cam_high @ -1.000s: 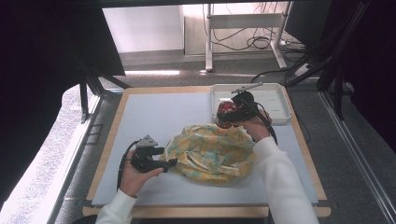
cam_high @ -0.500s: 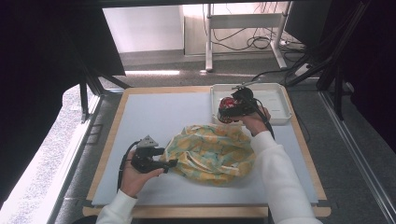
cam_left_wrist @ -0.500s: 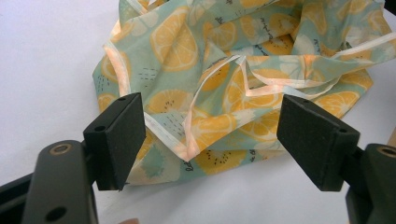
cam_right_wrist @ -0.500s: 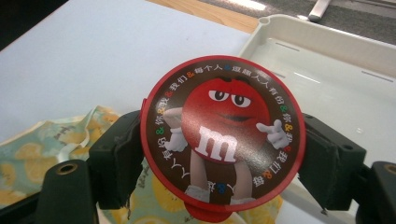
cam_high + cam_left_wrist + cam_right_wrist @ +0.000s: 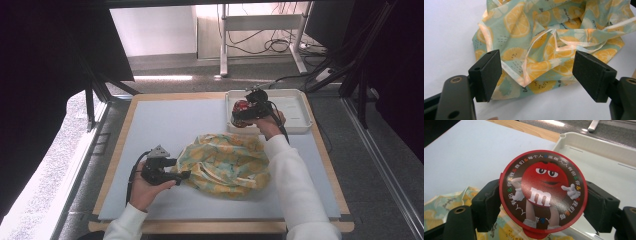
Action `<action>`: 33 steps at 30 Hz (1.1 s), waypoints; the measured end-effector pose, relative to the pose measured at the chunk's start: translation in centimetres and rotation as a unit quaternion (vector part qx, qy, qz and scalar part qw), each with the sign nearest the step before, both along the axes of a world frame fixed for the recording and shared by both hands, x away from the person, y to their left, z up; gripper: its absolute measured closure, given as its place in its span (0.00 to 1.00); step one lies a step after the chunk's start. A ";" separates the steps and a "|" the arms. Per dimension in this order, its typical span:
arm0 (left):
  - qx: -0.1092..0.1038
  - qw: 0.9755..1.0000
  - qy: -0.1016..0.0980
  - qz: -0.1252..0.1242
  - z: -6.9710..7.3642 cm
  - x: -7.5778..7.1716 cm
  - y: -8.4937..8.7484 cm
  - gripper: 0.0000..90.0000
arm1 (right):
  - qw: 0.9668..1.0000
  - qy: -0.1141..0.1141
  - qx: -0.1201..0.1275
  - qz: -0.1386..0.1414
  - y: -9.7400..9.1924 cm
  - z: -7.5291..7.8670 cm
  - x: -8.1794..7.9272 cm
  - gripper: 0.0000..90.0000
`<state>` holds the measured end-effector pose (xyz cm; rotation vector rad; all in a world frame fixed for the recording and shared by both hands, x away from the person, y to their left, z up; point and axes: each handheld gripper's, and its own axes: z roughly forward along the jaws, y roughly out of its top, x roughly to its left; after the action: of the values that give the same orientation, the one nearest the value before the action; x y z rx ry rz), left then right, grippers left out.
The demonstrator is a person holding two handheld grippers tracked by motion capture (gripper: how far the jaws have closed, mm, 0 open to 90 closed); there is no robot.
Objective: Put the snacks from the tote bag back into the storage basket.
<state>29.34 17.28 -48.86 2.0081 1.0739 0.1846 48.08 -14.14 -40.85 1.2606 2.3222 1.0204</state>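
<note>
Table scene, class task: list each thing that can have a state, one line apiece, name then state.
Lemon-print cloth bag: crumpled on the mat, mouth loose and open.
Round candy tub: lid on, lifted, clamped between jaws.
White tray: flat on the table.
Left gripper: open, jaws either side of the bag's edge.
Right gripper: shut on the tub.

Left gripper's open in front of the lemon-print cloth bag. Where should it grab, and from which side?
Probably the hemmed edge of the cloth bag nearest the left gripper, where the pale trim folds into a raised ridge between the open jaws. Come in low from the bag's left side, level with the table: the ridge stands up there, the rest lies flat.
</note>
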 end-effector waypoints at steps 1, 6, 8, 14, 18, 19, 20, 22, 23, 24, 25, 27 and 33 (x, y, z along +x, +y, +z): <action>0.001 1.000 0.000 0.000 0.0 0.0 -0.1 0.26 | 1.000 0.002 0.000 -0.002 0.0 -0.1 0.2 0.26; 0.000 1.000 0.001 -0.001 -0.1 0.0 -0.1 0.26 | 1.000 0.005 -0.004 -0.009 0.1 -0.4 1.1 0.26; 0.001 1.000 0.002 -0.002 -0.1 0.1 0.0 0.26 | 1.000 0.005 -0.004 -0.012 0.2 -0.4 1.4 0.26; -0.001 1.000 0.002 -0.003 -0.1 0.1 0.1 0.26 | 1.000 0.005 -0.002 -0.018 0.2 -0.8 2.5 0.26; 0.000 1.000 0.003 -0.004 -0.2 0.2 0.0 0.26 | 1.000 0.012 -0.010 -0.023 0.1 -1.6 3.2 0.26; -0.001 1.000 0.003 -0.004 -0.2 0.2 0.0 0.26 | 1.000 0.014 -0.007 -0.024 0.1 -1.7 3.4 0.26; -0.002 1.000 0.003 -0.004 -0.2 0.2 0.0 0.26 | 1.000 0.014 -0.005 -0.026 -0.1 -1.8 3.6 0.26; -0.002 1.000 0.004 -0.003 -0.2 0.2 0.1 0.26 | 0.999 0.016 -0.010 -0.027 -0.2 -2.1 3.8 0.26; -0.002 1.000 0.004 -0.003 -0.2 0.2 0.1 0.26 | 0.999 0.016 -0.012 -0.028 -0.2 -2.2 4.0 0.26; -0.002 1.000 0.004 -0.003 -0.2 0.2 0.1 0.26 | 0.999 0.018 -0.012 -0.030 -0.3 -2.4 4.1 0.26; -0.003 1.000 0.004 -0.003 -0.2 0.2 0.1 0.26 | 0.999 0.018 -0.012 -0.030 -0.3 -2.5 4.2 0.26; -0.003 1.000 0.004 -0.003 -0.2 0.2 0.1 0.26 | 0.999 0.019 -0.015 -0.032 -0.3 -2.9 4.4 0.26; -0.002 1.000 0.006 -0.003 -0.3 0.3 0.2 0.26 | 0.999 0.024 -0.022 -0.031 -0.2 -3.8 4.8 0.26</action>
<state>29.61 17.49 -49.16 2.0110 1.0761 0.1675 52.84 -14.30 -44.62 1.3459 2.3117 0.9230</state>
